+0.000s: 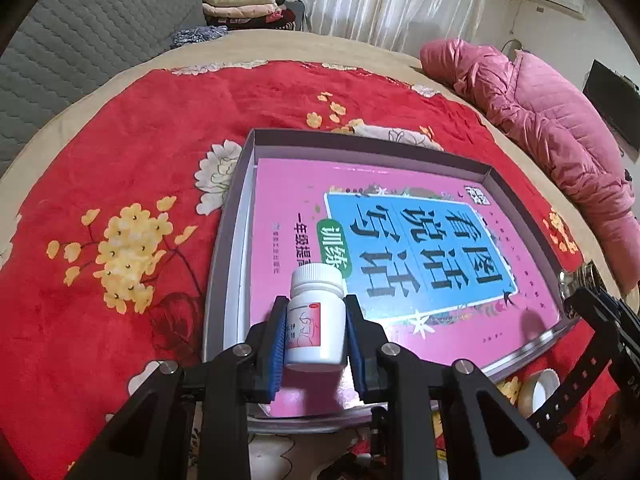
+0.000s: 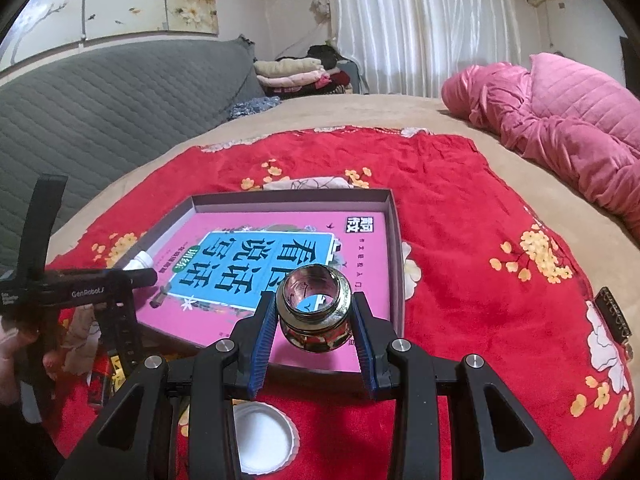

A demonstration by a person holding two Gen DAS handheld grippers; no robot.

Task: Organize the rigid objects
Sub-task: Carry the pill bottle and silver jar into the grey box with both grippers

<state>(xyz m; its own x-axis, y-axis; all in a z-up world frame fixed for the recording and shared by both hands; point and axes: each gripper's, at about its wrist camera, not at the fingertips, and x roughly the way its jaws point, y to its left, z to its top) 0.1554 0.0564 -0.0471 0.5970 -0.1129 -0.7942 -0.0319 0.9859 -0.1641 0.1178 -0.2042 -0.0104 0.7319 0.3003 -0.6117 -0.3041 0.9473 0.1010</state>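
A white pill bottle (image 1: pixel 316 320) with a red and pink label stands upright in my left gripper (image 1: pixel 316 302), which is shut on it. It hangs over the near left corner of a shallow grey box (image 1: pixel 228 216) that holds a pink book (image 1: pixel 400 240). My right gripper (image 2: pixel 314 300) is shut on a small glass jar (image 2: pixel 316 312) with an open mouth, above the near edge of the same box (image 2: pixel 396 240) and book (image 2: pixel 256 264). Each gripper shows at the edge of the other's view: the left gripper (image 2: pixel 132 276), the right gripper (image 1: pixel 580 296).
The box lies on a red floral blanket (image 1: pixel 100 160) over a bed. A white lid (image 2: pixel 262 440) and a tape roll (image 1: pixel 538 390) lie near the front. A dark tag-like object (image 2: pixel 612 312) lies at the right. A pink quilted jacket (image 1: pixel 560 128) lies far right, a grey quilted headboard (image 2: pixel 100 120) at the left.
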